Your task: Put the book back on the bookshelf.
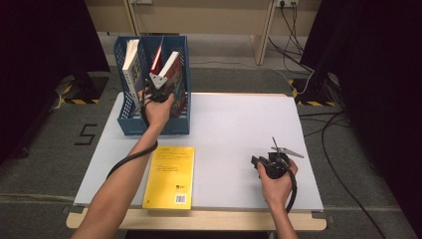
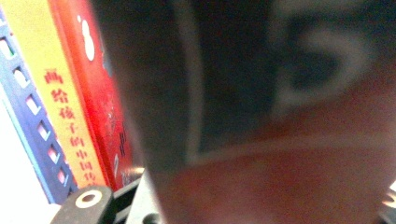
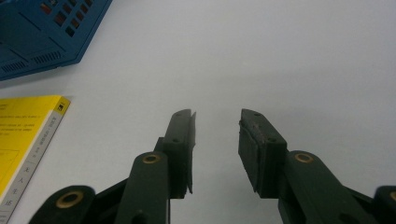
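I am resting my right gripper [image 1: 275, 158] on the table [image 1: 234, 129], fingers half open and empty. Farther off, my left gripper [image 1: 160, 89] is holding the red book [image 1: 174, 82] in the blue rack [image 1: 130, 124]. It looks stiff and slippery, so I am gripping its top edge.

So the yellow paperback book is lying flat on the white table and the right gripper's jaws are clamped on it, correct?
Not quite. The yellow paperback book does lie flat on the white table, but the right gripper holds nothing: its jaws stand open over bare table, apart from the book. The right gripper view shows this, and the high view agrees.
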Action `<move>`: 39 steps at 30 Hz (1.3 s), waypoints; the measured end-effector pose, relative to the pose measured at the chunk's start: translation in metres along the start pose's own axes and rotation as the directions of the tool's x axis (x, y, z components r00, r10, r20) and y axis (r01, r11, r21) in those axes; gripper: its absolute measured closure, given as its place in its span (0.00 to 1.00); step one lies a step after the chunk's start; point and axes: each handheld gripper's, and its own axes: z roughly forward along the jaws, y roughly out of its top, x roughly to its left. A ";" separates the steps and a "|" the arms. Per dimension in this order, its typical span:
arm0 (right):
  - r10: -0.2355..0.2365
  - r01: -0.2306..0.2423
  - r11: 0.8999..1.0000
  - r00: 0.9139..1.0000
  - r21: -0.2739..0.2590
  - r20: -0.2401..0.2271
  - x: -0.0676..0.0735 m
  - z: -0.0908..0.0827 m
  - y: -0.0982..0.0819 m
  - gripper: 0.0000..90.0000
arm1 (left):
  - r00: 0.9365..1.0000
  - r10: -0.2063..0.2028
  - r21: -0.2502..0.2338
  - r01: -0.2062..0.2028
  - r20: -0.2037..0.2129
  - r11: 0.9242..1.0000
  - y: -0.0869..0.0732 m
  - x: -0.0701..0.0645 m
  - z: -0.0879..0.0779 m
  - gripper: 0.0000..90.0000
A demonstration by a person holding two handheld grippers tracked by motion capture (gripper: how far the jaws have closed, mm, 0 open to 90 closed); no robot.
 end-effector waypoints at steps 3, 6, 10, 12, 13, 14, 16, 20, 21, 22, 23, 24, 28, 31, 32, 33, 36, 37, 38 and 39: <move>0.001 -0.001 1.000 1.000 0.004 -0.001 0.001 0.000 0.000 0.72 | 1.000 0.010 -0.003 -0.010 0.001 1.000 -0.001 0.000 -0.001 0.79; -0.003 0.003 1.000 1.000 0.001 -0.001 0.002 0.000 -0.001 0.72 | 1.000 0.009 -0.004 -0.009 0.003 1.000 -0.003 0.002 -0.004 0.79; 0.003 -0.003 1.000 1.000 0.007 -0.002 0.002 0.000 -0.002 0.72 | 1.000 0.009 -0.012 -0.008 0.019 1.000 -0.003 0.004 -0.010 0.76; -0.001 0.001 1.000 1.000 0.009 0.001 0.002 0.001 -0.002 0.72 | 1.000 0.006 -0.019 -0.005 0.022 1.000 0.000 0.005 -0.014 0.75; -0.003 0.003 1.000 1.000 0.008 0.000 0.002 0.001 -0.002 0.72 | 1.000 0.002 -0.019 -0.001 0.026 1.000 0.001 0.006 -0.017 0.74; -0.002 0.002 1.000 1.000 0.009 -0.003 0.003 0.001 -0.002 0.71 | 0.999 -0.003 -0.017 0.003 0.032 1.000 0.002 0.006 -0.019 0.73; 0.003 -0.003 1.000 1.000 0.010 -0.005 0.003 0.000 -0.002 0.71 | 0.999 -0.010 -0.022 0.011 0.042 1.000 0.003 0.006 -0.025 0.70; 0.002 -0.002 1.000 1.000 0.006 -0.004 0.003 0.000 -0.002 0.71 | 0.997 -0.046 -0.020 0.047 0.057 0.999 0.002 0.006 -0.035 0.65; 0.002 -0.002 1.000 1.000 0.006 -0.003 0.003 -0.001 -0.002 0.71 | 0.997 -0.053 -0.022 0.055 0.063 0.998 0.002 0.006 -0.037 0.65; 0.002 -0.002 1.000 1.000 0.009 -0.005 0.003 -0.001 -0.002 0.71 | 0.996 -0.059 -0.024 0.061 0.066 0.998 0.001 0.006 -0.039 0.65; 0.004 -0.003 1.000 1.000 0.008 -0.006 0.003 -0.001 -0.002 0.71 | 0.996 -0.059 -0.027 0.061 0.063 0.998 0.001 0.007 -0.040 0.65; 0.003 -0.003 1.000 1.000 0.009 -0.007 0.003 -0.001 -0.002 0.70 | 0.996 -0.062 -0.027 0.064 0.063 0.998 0.001 0.007 -0.040 0.65; 0.006 -0.006 1.000 1.000 0.009 -0.010 0.004 -0.002 -0.002 0.70 | 0.996 -0.067 -0.022 0.069 0.063 0.997 0.002 0.006 -0.041 0.67; 0.006 -0.005 1.000 1.000 0.011 -0.009 0.003 -0.002 -0.002 0.70 | 0.996 -0.071 -0.019 0.072 0.061 0.997 0.003 0.005 -0.040 0.70; 0.007 -0.007 1.000 1.000 0.012 -0.008 0.003 -0.001 -0.002 0.70 | 0.995 -0.073 -0.018 0.075 0.061 0.997 0.004 0.006 -0.040 0.71; 0.009 -0.009 1.000 1.000 0.011 -0.008 0.003 -0.001 -0.002 0.70 | 0.996 -0.070 -0.017 0.071 0.056 0.997 0.004 0.006 -0.039 0.72; 0.013 -0.013 1.000 1.000 0.016 -0.009 0.003 -0.001 -0.002 0.70 | 0.997 -0.069 -0.013 0.070 0.047 0.997 0.006 0.005 -0.037 0.74; 0.010 -0.009 1.000 1.000 0.016 -0.009 0.003 -0.001 -0.002 0.70 | 0.997 -0.068 -0.010 0.068 0.046 0.998 0.007 0.005 -0.037 0.75; 0.011 -0.011 1.000 1.000 0.017 -0.010 0.003 -0.001 -0.002 0.70 | 0.997 -0.068 -0.006 0.068 0.047 0.998 0.007 0.005 -0.037 0.76; 0.011 -0.011 1.000 1.000 0.016 -0.011 0.002 -0.001 -0.002 0.69 | 0.997 -0.065 -0.004 0.065 0.046 0.998 0.008 0.005 -0.036 0.76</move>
